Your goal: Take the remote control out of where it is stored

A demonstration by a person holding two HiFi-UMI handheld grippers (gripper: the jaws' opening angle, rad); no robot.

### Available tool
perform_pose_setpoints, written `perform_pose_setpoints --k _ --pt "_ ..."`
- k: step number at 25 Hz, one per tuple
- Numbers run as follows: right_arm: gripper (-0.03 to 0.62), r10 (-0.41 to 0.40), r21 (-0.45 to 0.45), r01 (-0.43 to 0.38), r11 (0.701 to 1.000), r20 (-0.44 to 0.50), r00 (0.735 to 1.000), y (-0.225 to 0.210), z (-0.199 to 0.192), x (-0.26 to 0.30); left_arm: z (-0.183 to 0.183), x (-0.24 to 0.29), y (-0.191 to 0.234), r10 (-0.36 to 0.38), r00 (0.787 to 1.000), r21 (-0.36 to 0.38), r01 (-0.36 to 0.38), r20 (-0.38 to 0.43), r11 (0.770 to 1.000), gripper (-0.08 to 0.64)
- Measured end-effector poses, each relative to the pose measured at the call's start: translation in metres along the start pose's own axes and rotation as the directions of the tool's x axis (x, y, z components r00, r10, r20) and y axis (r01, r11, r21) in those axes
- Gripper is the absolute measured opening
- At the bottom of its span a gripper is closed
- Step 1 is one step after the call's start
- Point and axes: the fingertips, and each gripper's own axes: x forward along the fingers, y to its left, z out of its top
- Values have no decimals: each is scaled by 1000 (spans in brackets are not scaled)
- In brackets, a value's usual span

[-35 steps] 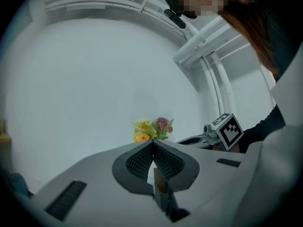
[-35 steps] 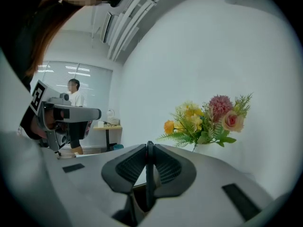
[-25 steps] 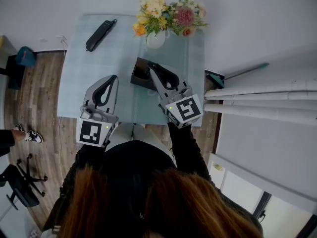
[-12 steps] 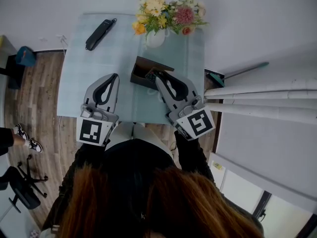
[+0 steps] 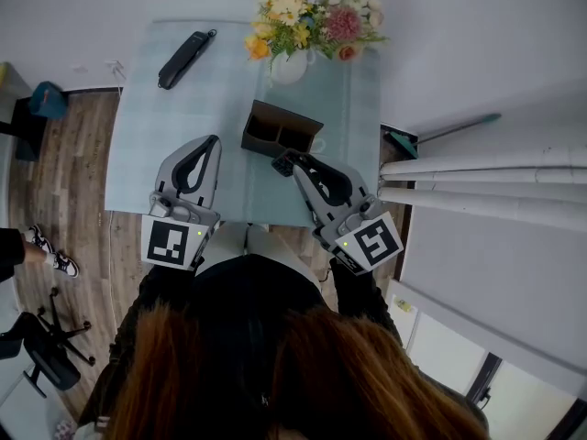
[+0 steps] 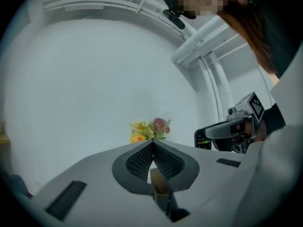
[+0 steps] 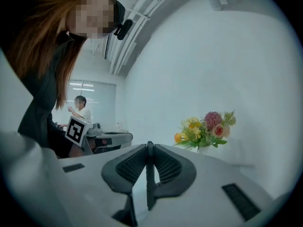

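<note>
One slim black remote control [image 6: 202,140] was clamped in the right hand-held gripper [image 5: 295,161], just clear of the brown open-topped box [image 5: 275,126]. The left hand-held gripper [image 5: 213,142] sat closed, empty. Risk: a shallow end grip could let it pivot and drop.

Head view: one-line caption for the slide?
Right gripper holds the remote control just outside the brown holder; left gripper hovers shut over the table.
</note>
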Motion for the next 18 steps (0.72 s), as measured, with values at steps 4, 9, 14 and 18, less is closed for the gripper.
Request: perform_pose_setpoints --k 4,9,14,18 --pt "64 27 71 -24 997 -42 999 5 -27 -7 0 -1 0 7 1000 4 -7 -12 1000 5" --pt "63 63 173 -38 984 -139 988 9 -75 -13 -3 -2 -2 10 1000 1 -10 -10 1000 5" --pt "63 111 305 -44 951 -207 972 16 -115 -16 -3 -3 -4 5 1000 3 -5 -13 1000 5" --pt "63 146 387 -38 921 -253 957 17 -143 -18 -3 -2 -7 5 1000 6 -5 -18 1000 5"
